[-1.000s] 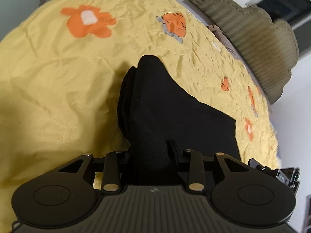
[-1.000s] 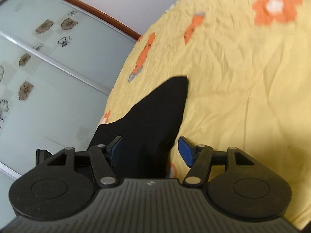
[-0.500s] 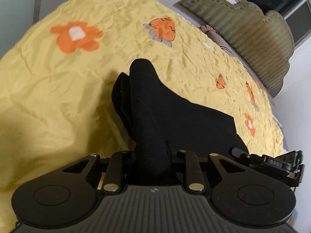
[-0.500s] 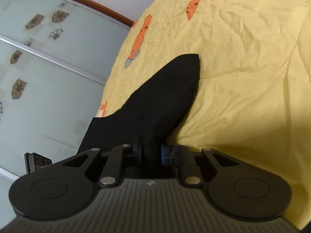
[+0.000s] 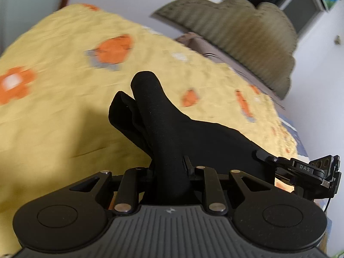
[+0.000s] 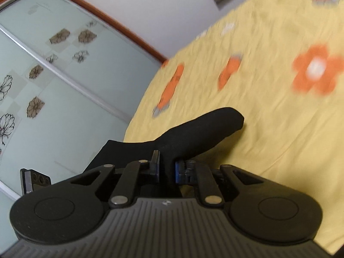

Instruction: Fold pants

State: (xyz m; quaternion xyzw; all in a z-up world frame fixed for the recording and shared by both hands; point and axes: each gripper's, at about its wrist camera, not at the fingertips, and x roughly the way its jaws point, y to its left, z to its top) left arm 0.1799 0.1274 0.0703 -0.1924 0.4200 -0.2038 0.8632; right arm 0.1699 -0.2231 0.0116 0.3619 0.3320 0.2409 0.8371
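Black pants (image 5: 193, 137) lie on a yellow bedsheet (image 5: 53, 107) printed with orange flowers. My left gripper (image 5: 169, 167) is shut on one bunched edge of the pants, which rises as a folded ridge in front of the fingers. The fabric stretches right to my right gripper (image 5: 301, 167). In the right wrist view the right gripper (image 6: 166, 167) pinches the pants (image 6: 204, 129) between its blue pads, its jaws still closing. The cloth hangs lifted off the sheet (image 6: 279, 129), and the left gripper (image 6: 34, 180) shows at the left edge.
A padded olive headboard (image 5: 236, 32) stands at the far end of the bed, with a window (image 5: 301, 10) above it. Frosted sliding doors with flower prints (image 6: 53, 86) run along the bed's left side in the right wrist view.
The right gripper's pads went from wide apart to pinching the pants. Both grippers have risen, lifting the held edge off the sheet, and both views now look further across the bed.
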